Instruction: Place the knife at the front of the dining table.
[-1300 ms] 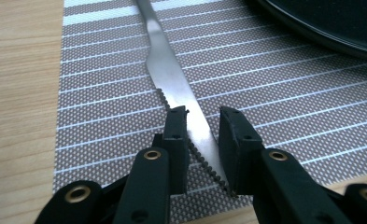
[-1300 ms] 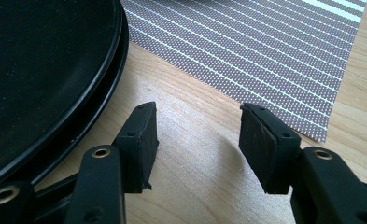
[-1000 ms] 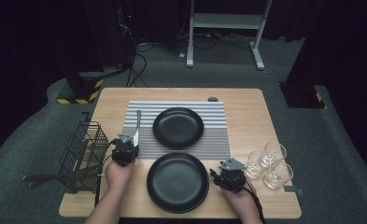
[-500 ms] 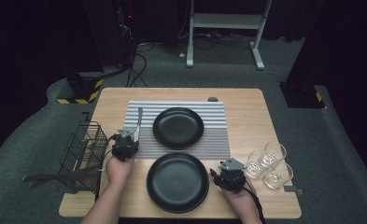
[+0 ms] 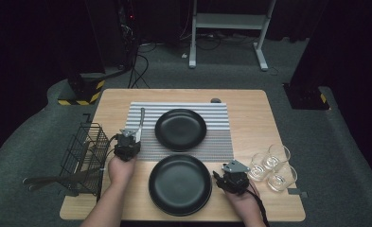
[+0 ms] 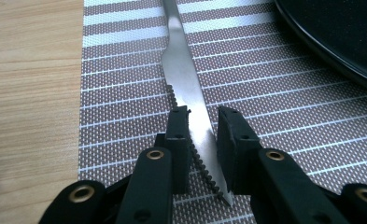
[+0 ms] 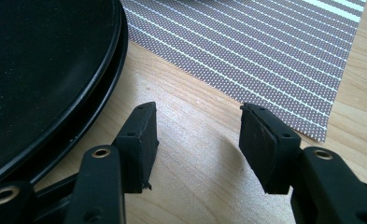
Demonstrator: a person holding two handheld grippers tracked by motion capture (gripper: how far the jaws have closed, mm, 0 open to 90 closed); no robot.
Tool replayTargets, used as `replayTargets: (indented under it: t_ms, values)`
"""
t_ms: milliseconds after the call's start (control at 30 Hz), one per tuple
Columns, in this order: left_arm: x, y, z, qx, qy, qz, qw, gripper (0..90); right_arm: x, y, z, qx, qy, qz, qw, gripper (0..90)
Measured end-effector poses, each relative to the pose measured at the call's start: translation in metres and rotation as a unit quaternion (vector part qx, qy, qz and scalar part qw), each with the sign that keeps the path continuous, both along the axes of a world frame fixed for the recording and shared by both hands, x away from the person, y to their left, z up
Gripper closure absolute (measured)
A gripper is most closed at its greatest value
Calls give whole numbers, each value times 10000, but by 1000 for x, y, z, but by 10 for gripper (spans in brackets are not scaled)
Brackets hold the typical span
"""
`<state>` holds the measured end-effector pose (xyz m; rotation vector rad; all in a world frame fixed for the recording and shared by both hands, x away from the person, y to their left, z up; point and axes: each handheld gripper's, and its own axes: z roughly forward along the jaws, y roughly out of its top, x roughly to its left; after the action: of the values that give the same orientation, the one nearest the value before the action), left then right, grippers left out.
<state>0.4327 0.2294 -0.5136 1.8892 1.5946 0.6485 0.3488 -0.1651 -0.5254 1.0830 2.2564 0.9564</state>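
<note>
Knife first: a serrated silver steel table knife (image 6: 190, 100) lay on the striped grey-and-white woven placemat (image 6: 274, 93), near the mat's left edge, its blade running between the two black fingers (image 6: 179, 135) of the left gripper (image 6: 203, 140). Those fingers stood narrowly apart on either side of the blade; the left one sat against the toothed edge, while a thin gap showed beside the right one, so whether they truly pinched the steel could not be told. The knife's handle pointed toward the far edge of the counter (image 5: 250, 97).

Outward from there, a round black plate (image 5: 180, 129) sat in the middle of the placemat, just beside the knife. A second, larger round black plate (image 5: 180, 184) rested on bare wood close to the counter's near edge, between the two hands.

To the right of that plate, the right gripper (image 7: 197, 140) hovered low over the light wooden counter with its black fingers (image 7: 139, 140) wide apart and nothing between them; the plate's rim lay just to their left and the corner of the mat just beyond.

Three clear drinking glasses (image 5: 273, 165) clustered near the counter's right edge, well apart from the knife. A black wire basket (image 5: 82, 158) hung at the counter's left edge, just beside the left hand (image 5: 121, 168).
</note>
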Motion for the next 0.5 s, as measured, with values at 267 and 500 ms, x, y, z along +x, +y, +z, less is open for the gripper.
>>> replayTargets:
  t_ms: [267,500]
  values:
    - [0,4,-2,-88,21,20,10000,747,0,0,0,-6,-3,0,10000,469]
    - [0,4,-3,-113,-3,29,9999,746,0,0,0,-10,-3,3,10000,469]
